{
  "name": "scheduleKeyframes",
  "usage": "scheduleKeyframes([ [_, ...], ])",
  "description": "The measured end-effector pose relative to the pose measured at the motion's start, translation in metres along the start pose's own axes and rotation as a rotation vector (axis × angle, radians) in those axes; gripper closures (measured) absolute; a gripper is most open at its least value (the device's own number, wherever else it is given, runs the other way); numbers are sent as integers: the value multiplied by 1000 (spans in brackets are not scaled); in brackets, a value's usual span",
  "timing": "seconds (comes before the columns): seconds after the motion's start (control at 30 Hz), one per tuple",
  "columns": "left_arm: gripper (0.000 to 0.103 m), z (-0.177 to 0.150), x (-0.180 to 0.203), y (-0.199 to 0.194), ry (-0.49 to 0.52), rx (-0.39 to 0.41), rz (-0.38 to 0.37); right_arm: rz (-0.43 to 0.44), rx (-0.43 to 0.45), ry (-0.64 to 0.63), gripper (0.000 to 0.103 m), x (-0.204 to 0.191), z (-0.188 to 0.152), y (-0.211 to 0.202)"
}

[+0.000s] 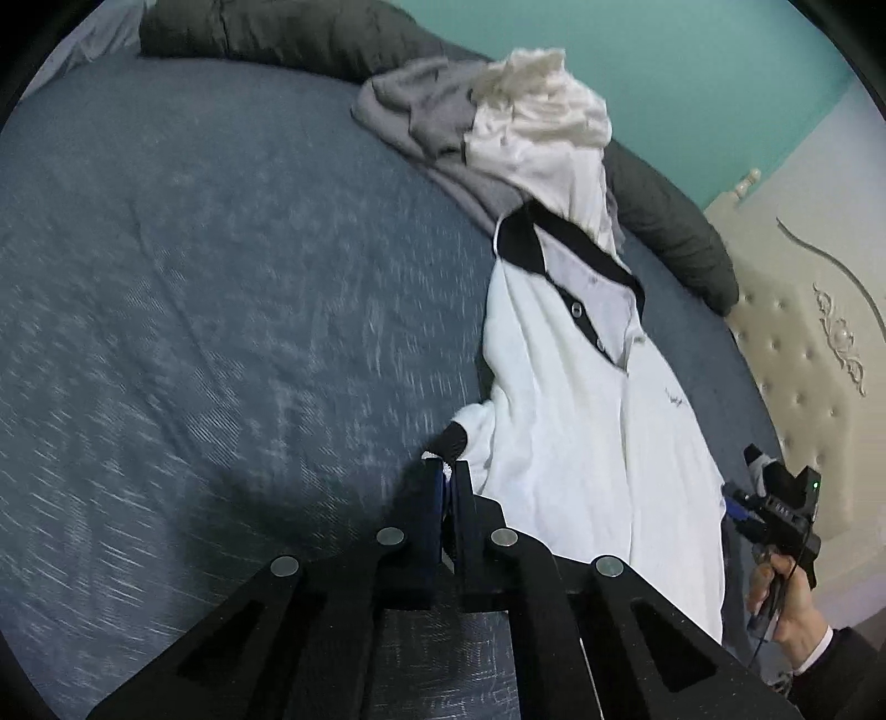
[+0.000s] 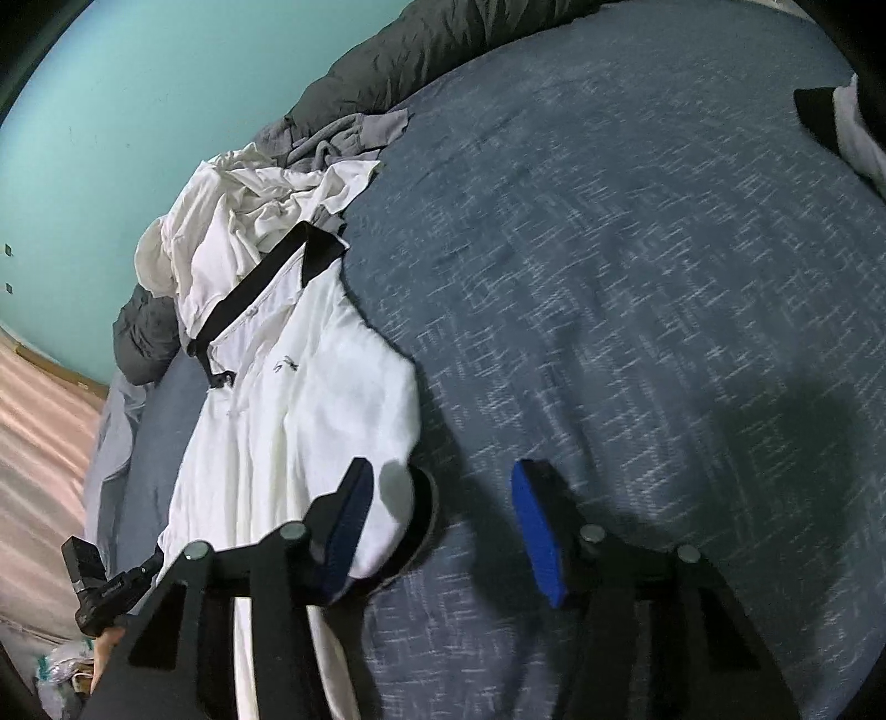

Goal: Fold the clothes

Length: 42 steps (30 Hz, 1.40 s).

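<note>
Filling most of both views, a blue-grey bedspread point(image 1: 221, 277) is being seen laid flat, with a teal wall point(image 2: 111, 111) behind it. A dark grey duvet point(image 1: 277, 33) is being kept bunched along the far edge of the bed, and a cream tufted headboard point(image 1: 803, 343) is being shown at the side.

On the bedspread the white polo shirt point(image 1: 581, 443) is being displayed front up, its black collar point(image 1: 576, 249) pointing away towards a rumpled pile of clothes point(image 1: 498, 111), white and grey, which is touching the collar.

The right gripper point(image 2: 443, 468) is being held low over one side of the shirt, jaws spread, with nothing being pinched. One finger is being held above the white sleeve, and that sleeve's black cuff point(image 2: 426, 515) is lying between the blue pads point(image 2: 537, 526), touched by neither.

The left gripper point(image 1: 447, 471) is being held with its jaws pressed together, right at the other sleeve's black cuff point(image 1: 454, 437). Whether fabric is being caught there cannot be told.
</note>
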State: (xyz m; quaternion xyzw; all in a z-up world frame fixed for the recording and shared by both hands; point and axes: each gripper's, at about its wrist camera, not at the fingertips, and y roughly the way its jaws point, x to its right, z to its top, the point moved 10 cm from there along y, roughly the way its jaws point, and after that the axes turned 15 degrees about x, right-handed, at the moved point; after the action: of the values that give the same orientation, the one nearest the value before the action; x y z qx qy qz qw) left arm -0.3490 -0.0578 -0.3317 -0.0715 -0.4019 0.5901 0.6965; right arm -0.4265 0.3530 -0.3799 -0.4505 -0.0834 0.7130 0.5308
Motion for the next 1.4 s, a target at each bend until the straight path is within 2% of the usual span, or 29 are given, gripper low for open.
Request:
scheduleKeyframes([
  [0.07,101,9,-4,-6,6,14,12,1,-7,4,65,-3,-3,3],
  [0.13,101,15,-7,-11,11,25,25,27,-18,12,80,-8,-8,5],
  [0.17,101,19,-9,-13,15,30,32,40,-24,16,82,-11,-10,7],
  [0.23,101,27,-13,-17,24,39,48,54,-36,8,95,-16,-14,8],
  [0.27,101,32,-16,-19,27,43,56,53,-33,-7,98,-19,-13,8],
  [0.4,101,55,-34,-25,-2,67,90,33,10,-79,99,-31,4,1],
  [0.57,101,79,-59,-24,-8,75,156,-103,89,-221,99,-22,59,-18],
  [0.73,101,95,-83,-14,-49,66,201,-218,125,-318,99,-7,109,-27],
  [0.9,101,101,-103,-2,-84,51,242,-309,126,-367,99,10,140,-22],
  [0.97,101,96,-107,4,-76,36,261,-323,102,-364,99,10,137,-13],
  [1.07,101,87,-111,10,-75,11,276,-268,-17,-395,99,6,108,12],
  [1.17,100,77,-115,9,-102,-6,271,-110,-108,-367,97,-12,79,29],
  [1.23,99,72,-115,1,-114,6,263,-78,-84,-381,95,-18,74,26],
  [1.3,95,68,-113,-11,-99,29,261,-77,-30,-337,91,-10,82,16],
  [1.37,93,60,-109,-27,-67,54,262,-64,70,-252,80,3,98,-3],
  [1.4,93,55,-106,-34,-51,65,257,-56,115,-213,68,10,105,-13],
])
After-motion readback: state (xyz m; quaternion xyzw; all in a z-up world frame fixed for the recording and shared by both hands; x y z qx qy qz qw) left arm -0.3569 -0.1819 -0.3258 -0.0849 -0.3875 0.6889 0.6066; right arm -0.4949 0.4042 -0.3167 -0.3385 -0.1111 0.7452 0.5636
